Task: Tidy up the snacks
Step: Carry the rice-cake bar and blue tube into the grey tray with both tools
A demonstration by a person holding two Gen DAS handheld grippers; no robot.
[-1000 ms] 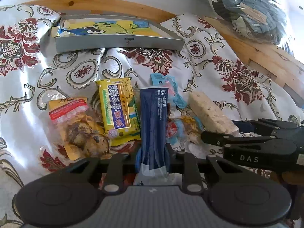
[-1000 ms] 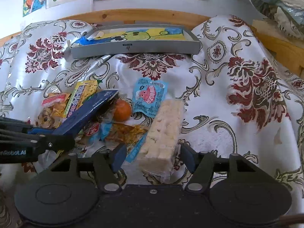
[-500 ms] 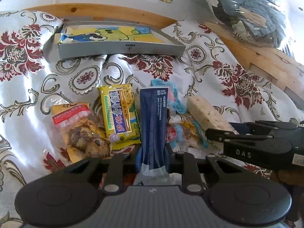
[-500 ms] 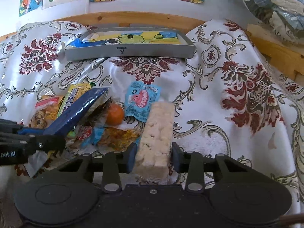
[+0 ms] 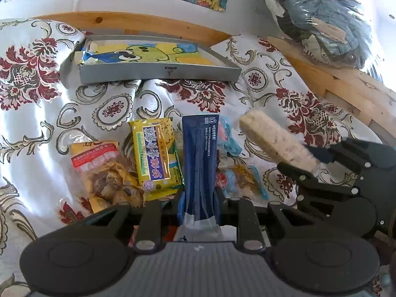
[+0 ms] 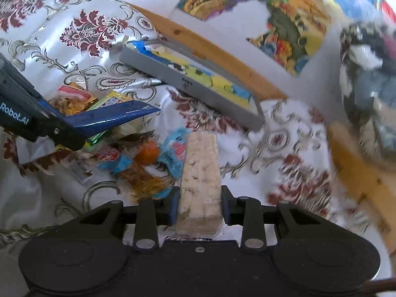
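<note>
Grey tray [image 5: 158,73] at far side holds no snacks yet. Left gripper [image 5: 199,198] fingers pinch the blue packet [image 5: 200,158]; right gripper [image 6: 200,204] fingers pinch the pale rice bar [image 6: 200,173], lifted. Remaining snack pile [image 5: 138,163] is left on the cloth; most sorting is judged outstanding.

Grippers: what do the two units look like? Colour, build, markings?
Both are matte black plastic. The left gripper and right gripper each show twin round discs, linkage arms with silver pivot pins, and blue finger pads. The left unit's side carries white "Robot.AI" lettering. No cables, hands or sleeves visible.
</note>
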